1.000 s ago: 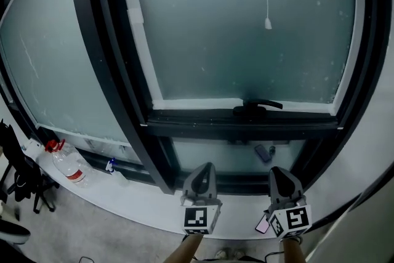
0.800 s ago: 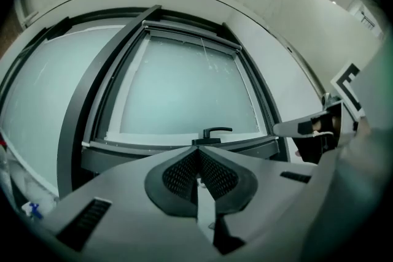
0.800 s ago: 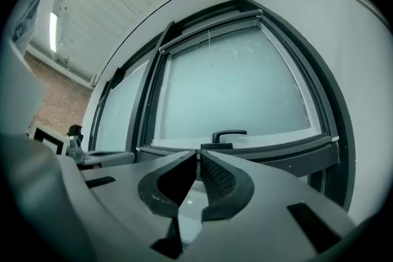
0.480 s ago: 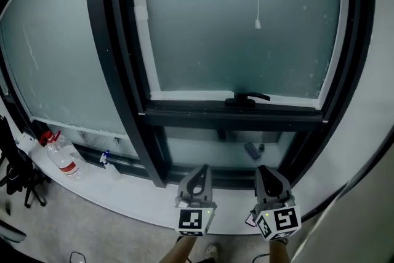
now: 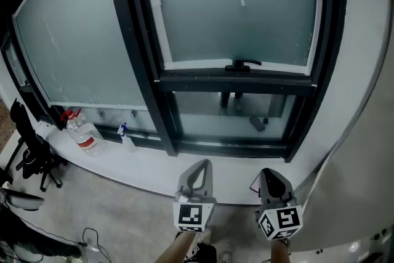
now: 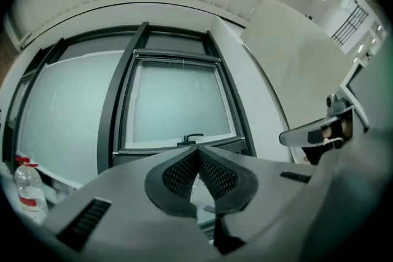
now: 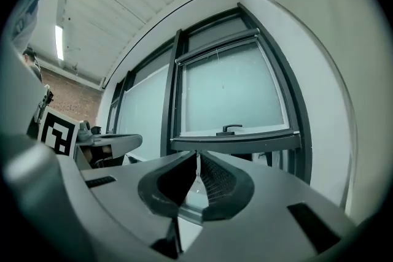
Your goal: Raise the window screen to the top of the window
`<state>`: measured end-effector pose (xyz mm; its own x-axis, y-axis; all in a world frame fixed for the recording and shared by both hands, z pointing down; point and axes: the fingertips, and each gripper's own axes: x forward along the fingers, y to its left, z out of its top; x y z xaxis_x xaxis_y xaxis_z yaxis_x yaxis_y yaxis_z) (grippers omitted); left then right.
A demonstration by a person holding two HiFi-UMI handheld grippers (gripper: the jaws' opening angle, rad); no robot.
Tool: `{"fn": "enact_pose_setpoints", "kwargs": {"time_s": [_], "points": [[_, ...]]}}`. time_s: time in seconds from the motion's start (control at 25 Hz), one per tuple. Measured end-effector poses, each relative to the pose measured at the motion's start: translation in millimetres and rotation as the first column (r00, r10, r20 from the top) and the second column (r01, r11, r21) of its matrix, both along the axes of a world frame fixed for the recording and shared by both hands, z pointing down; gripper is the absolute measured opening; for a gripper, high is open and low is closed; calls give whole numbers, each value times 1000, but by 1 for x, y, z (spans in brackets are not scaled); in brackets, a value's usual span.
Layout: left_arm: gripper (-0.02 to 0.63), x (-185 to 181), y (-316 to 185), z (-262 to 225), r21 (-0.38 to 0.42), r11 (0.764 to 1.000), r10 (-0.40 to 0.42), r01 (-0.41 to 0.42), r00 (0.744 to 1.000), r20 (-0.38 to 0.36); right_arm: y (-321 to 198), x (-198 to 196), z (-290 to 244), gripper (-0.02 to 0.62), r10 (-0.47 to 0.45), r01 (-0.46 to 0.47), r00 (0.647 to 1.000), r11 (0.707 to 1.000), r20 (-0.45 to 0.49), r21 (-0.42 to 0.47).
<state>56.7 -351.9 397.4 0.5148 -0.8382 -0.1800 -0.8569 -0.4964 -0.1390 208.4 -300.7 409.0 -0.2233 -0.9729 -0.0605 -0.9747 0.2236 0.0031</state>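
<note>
dark-framed window over a white sill, both grippers held back from it

a curved white window sill [image 5: 148, 163] runs under the black-framed window [image 5: 136, 52]. on it stand a clear plastic bottle with a red cap [image 5: 83, 132] and a small spray bottle [image 5: 127, 138]. a black chair [image 5: 31, 151] is on the grey floor [image 5: 111, 218]. the head view cuts off the window's top. the pale translucent window screen [image 5: 240, 28] fills the middle sash down to the black lever handle [image 5: 243, 64], with a thin white cord [image 5: 242, 2] hanging before it. the left gripper [image 5: 203, 164] and right gripper [image 5: 268, 174] have their jaws together on nothing.
</note>
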Motion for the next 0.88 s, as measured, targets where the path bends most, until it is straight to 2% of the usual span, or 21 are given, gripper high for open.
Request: {"fn": "enact_pose_setpoints", "kwargs": {"time_s": [0.24, 0.44, 0.64, 0.88], "points": [[3, -13, 47, -4, 17, 1000, 10, -11, 1000, 20, 44, -6, 8, 23, 21, -20, 999, 1000, 35, -20], [5, -46, 84, 0, 7, 1000, 9, -9, 1000, 8, 76, -28, 5, 24, 30, -30, 999, 999, 25, -13], [5, -112, 135, 8, -11, 1000, -11, 11, 1000, 8, 117, -85, 7, 23, 26, -26, 1000, 999, 10, -21], [5, -203, 215, 19, -20, 1000, -4, 4, 1000, 11, 203, -175, 21, 23, 46, -46, 999, 999, -8, -21]]}}
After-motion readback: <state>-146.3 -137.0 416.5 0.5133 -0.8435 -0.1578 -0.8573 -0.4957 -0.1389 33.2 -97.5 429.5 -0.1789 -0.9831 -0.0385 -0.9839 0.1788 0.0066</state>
